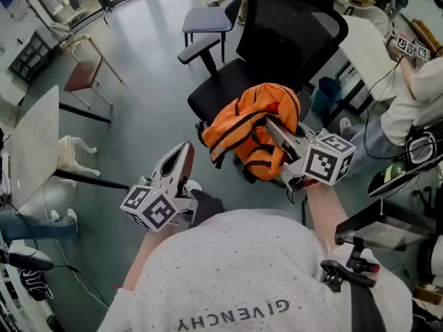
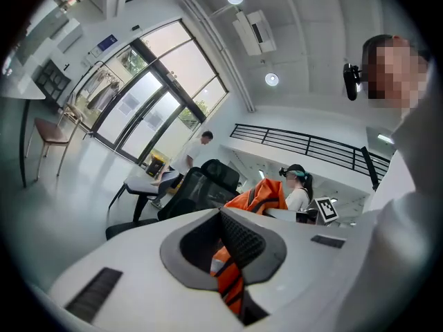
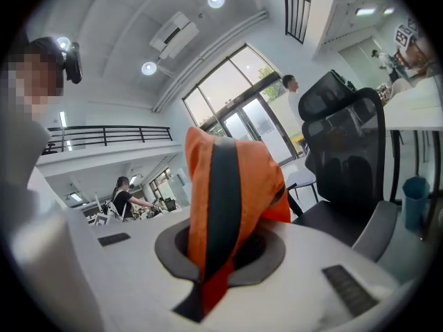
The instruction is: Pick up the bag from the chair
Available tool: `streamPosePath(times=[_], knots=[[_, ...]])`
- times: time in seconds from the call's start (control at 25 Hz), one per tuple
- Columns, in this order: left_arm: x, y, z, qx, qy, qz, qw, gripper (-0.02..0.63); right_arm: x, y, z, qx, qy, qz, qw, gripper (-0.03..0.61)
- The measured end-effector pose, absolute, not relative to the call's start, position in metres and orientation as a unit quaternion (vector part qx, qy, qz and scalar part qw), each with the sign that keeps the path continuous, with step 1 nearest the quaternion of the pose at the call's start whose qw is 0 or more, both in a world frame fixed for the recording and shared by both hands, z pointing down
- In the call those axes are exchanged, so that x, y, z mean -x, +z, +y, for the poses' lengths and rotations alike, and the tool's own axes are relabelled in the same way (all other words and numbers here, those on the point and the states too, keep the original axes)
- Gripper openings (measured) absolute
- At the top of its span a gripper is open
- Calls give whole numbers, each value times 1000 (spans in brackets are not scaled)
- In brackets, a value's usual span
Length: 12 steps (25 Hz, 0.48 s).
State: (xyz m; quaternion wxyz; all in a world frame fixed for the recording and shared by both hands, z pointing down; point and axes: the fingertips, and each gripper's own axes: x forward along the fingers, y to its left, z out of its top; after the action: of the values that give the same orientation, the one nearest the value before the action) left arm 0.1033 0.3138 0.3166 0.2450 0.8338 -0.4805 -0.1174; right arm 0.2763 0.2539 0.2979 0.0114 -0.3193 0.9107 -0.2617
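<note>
The orange bag point(image 1: 252, 126) with grey stripes and black straps hangs in the air in front of the black office chair point(image 1: 277, 33). My right gripper point(image 1: 271, 128) is shut on the bag's top fabric. In the right gripper view the orange cloth point(image 3: 228, 185) stands up out of the closed jaws, with the chair point(image 3: 346, 137) behind it. My left gripper point(image 1: 185, 151) is to the left of the bag, apart from it and shut. In the left gripper view the bag point(image 2: 263, 196) is ahead to the right, and orange cloth shows through the slot between the jaws.
A grey chair point(image 1: 208, 19) stands behind the office chair and a brown chair point(image 1: 83, 71) at the far left. A white table point(image 1: 31, 144) runs along the left edge. At the right there is a desk point(image 1: 367, 47), a blue bin point(image 1: 325, 92) and a seated person point(image 1: 422, 95).
</note>
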Motion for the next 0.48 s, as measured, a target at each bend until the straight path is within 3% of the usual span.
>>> streamPosePath(times=[0.48], knots=[[-126,300,340,-838,-111,-477,243,3,-298,291,285,324,-268,907,15,25]])
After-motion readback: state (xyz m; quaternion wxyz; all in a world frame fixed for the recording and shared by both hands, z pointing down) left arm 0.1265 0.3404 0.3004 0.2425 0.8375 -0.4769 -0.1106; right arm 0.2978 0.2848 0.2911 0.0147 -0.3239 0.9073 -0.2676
